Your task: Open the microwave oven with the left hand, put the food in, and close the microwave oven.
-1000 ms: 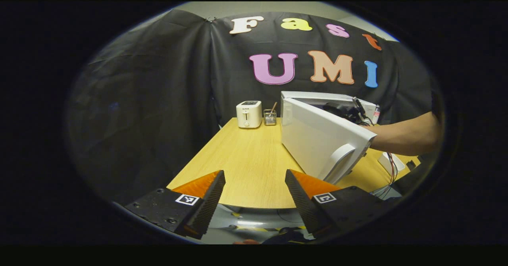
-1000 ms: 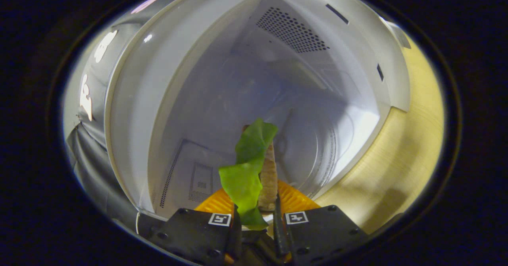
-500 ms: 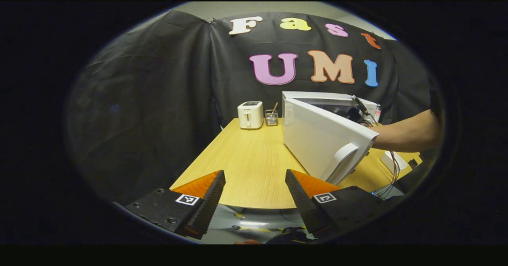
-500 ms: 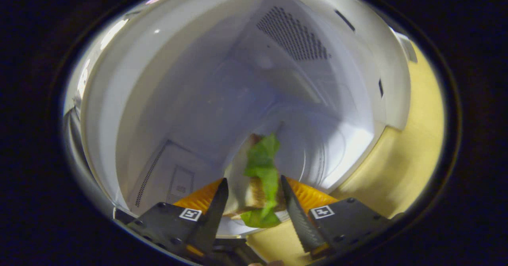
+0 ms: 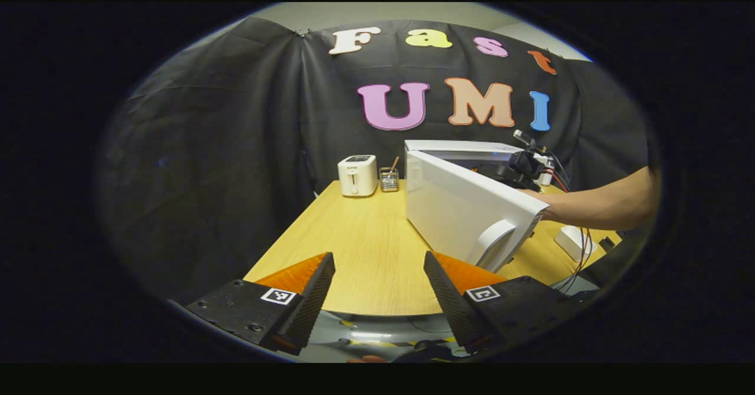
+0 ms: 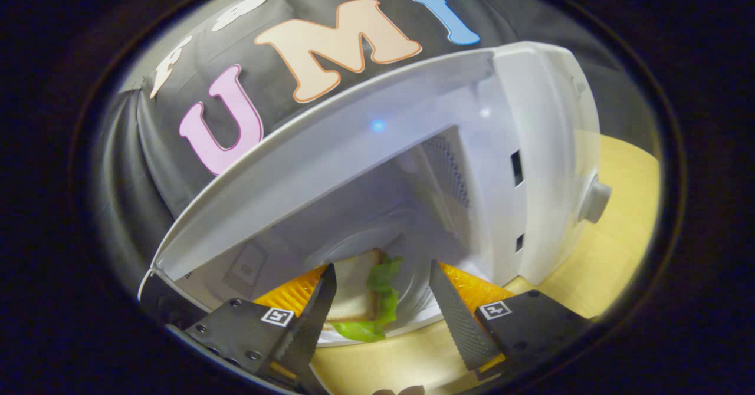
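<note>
Now: sandwich inside microwave; right gripper spread

Even overhead light; the pale wooden desk looks bright. The white microwave oven cavity is dim and bluish. Fisheye edges bend.

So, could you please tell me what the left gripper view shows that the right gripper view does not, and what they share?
Left gripper view alone: the open left gripper over the table's near edge, a toaster, a small holder, the door's outer face and handle, and a forearm reaching past the door.

Right gripper view alone: the sandwich with lettuce lying in the microwave's cavity, between the fingers of the open right gripper, and a side knob.

Both: the open microwave and the wooden table.
</note>
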`<state>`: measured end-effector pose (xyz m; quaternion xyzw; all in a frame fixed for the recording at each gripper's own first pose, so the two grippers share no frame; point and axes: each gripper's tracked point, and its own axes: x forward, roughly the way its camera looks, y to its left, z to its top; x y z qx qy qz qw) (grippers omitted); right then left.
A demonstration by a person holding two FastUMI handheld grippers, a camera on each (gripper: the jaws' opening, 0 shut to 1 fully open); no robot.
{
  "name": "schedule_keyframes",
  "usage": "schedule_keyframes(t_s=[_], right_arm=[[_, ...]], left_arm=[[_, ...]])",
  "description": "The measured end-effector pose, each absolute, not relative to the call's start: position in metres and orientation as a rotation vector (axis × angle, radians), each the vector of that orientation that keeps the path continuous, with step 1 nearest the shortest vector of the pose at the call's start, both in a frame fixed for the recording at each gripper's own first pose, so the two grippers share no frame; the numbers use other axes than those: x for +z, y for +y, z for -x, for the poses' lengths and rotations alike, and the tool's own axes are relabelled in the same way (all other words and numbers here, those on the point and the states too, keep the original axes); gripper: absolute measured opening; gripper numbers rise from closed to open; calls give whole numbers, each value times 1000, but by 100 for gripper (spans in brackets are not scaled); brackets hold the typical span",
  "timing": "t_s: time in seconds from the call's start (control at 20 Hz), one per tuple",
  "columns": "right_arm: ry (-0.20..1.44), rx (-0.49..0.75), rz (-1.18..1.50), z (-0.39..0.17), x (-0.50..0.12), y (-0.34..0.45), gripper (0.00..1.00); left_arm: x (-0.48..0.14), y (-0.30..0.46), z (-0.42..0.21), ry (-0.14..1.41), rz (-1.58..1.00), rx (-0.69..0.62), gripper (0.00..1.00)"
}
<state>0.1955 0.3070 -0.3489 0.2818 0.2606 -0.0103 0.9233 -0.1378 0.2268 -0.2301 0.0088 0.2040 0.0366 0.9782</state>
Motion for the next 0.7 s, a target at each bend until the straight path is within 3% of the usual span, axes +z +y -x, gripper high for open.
schedule_keyframes(t_s=[0.05,0.1,0.15,0.25,0.3,0.4,0.55,0.7], right_arm=[[520,-9,-563,-191,-342,302,87],[511,11,-547,-186,-334,298,97],[511,25,-535,-180,-330,293,97],[503,54,-526,-164,-316,281,98],[490,64,-516,-156,-308,274,87],[469,96,-477,-139,-293,259,87],[478,178,-423,-105,-272,244,87],[456,243,-350,-77,-242,228,87]], left_arm=[[-229,227,135,403,-21,68,93],[-228,227,131,397,-25,64,89],[-228,227,127,390,-31,62,93],[-233,233,120,396,-55,80,89],[-240,233,119,411,-55,75,89],[-243,231,116,407,-50,90,89],[-251,227,110,411,-74,114,58],[-257,215,101,408,-136,99,0]])
